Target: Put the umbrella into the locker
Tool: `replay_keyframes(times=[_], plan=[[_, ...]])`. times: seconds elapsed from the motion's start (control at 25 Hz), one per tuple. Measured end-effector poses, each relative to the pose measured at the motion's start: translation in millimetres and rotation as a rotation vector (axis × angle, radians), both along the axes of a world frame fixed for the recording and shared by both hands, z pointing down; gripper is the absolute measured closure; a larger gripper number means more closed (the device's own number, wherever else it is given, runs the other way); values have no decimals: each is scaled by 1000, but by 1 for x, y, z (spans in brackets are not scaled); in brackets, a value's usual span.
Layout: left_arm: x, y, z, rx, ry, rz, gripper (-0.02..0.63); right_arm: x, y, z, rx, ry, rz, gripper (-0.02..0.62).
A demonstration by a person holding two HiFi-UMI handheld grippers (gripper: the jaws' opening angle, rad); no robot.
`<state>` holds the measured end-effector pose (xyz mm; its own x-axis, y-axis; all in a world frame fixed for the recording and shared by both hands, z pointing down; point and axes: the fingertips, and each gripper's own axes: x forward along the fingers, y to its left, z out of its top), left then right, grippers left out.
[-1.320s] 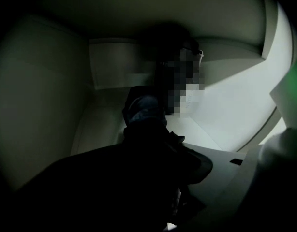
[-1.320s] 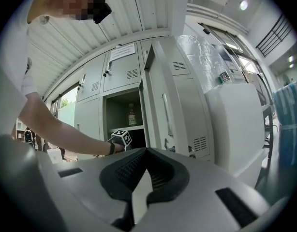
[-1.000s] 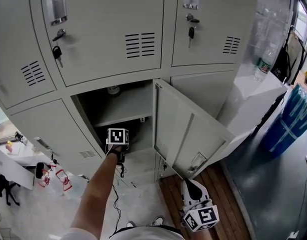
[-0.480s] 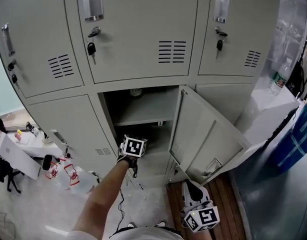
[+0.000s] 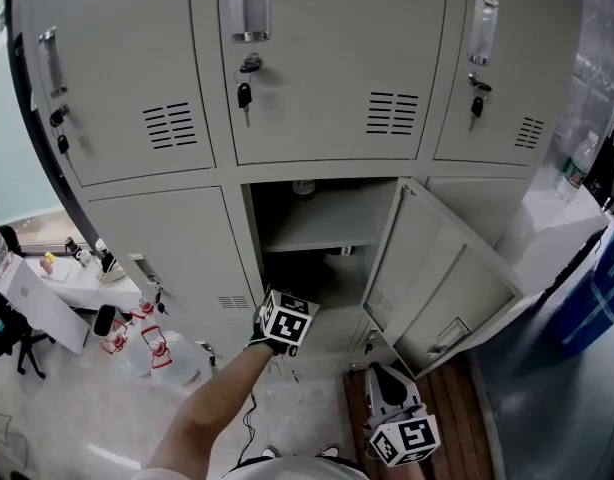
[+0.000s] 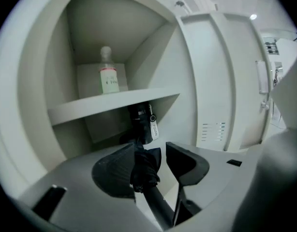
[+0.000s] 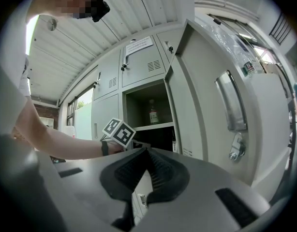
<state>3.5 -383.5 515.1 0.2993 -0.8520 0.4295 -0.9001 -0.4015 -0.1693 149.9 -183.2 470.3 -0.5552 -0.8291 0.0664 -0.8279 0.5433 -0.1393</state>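
— Jaws of the right tool [image 7: 147,154], nearest the body: apart or together?
— Together. Pressed pad to pad, gripping nothing, hanging low beside the person and well short of the locker [image 5: 327,171].
— And the left tool [image 6: 152,150]?
— Held out on a bare arm at the mouth of the open lower compartment. Jaws parted, wider than the bundle between them. Straddling the black folded umbrella [image 6: 143,161]: brushing it with the left pad [image 6: 114,170] only, a clear gap on the other side, so no clamp on it.
— Whereabouts of the umbrella, then?
— Inside that lower compartment, leaning upward and away from the tool. White tag [image 6: 154,128] near the far end, just beneath the shelf [image 6: 114,103]. Dark shaft running back between the jaws toward the camera; resting point of the near end hidden behind the tool.
— Further in?
— On the shelf, close to the back wall: one bottle [image 6: 108,76], upright, pale label.
— And past the compartment?
— Door [image 5: 442,278] standing open to the right, inner face toward the person. Closed grey doors above and on both sides, keys [image 5: 245,95] dangling from the upper locks.
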Motion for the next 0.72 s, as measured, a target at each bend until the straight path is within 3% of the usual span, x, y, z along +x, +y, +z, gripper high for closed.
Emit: replay_keyframes(times=[0.4,0.56,0.72], plan=[[-41,67,-10,146,22,-61,579,-48,10,-5,5,35,-50,580],[-66,91,-10,176,94,-102,584,-62,14,-5,-3,54,-56,578],[-89,111,-7,182,118,-129,584,-67,19,-2,-12,78,-48,580]])
